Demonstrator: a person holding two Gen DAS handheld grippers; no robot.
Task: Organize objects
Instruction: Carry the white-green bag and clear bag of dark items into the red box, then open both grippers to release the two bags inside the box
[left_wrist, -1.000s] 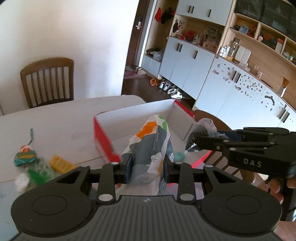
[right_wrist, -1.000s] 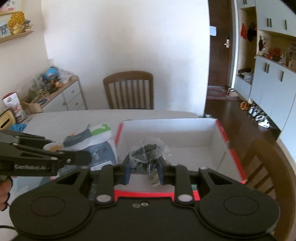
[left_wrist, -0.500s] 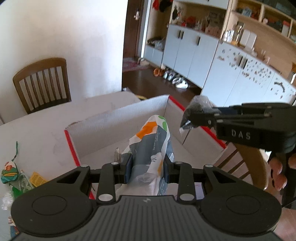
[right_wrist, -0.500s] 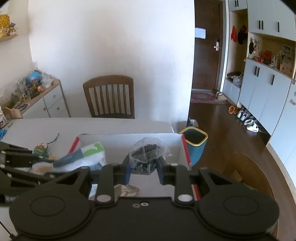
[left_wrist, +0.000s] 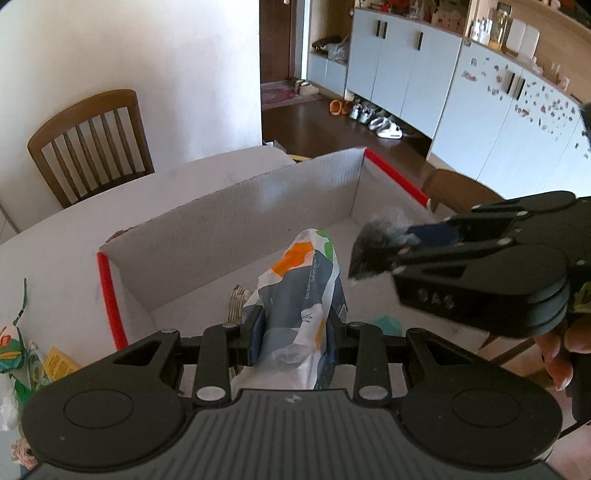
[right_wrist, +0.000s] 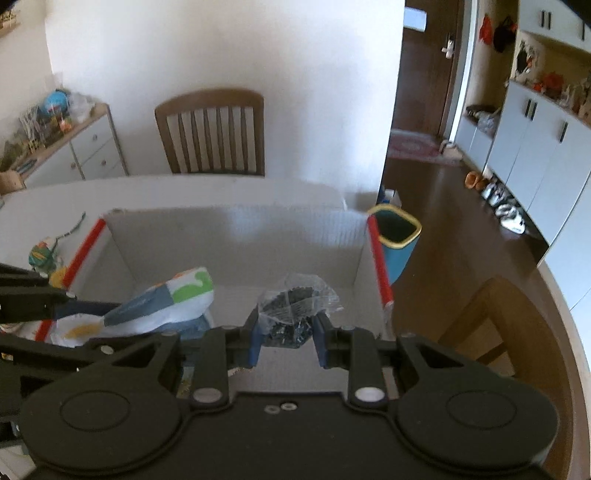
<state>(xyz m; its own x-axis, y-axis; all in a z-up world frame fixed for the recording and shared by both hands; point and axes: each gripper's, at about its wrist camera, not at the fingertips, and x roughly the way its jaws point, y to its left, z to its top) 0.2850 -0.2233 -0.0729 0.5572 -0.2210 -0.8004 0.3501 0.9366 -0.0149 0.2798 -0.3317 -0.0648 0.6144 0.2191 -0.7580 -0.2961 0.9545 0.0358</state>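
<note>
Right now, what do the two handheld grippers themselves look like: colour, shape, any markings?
Both are matte black plastic. The left gripper has a ribbed grey-black body, two round discs, silver pivot screws and blue pads on its jaws. The right gripper is built the same with a smooth body; from the left wrist view its side bears pale letters, blurred. No cables or sleeves are clearly visible.

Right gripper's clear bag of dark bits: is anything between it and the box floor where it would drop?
Nothing visible does. The clear bag hangs in the right gripper over bare floor of the cardboard box. The printed packet in the left gripper sits off to its left, apart from it.
</note>
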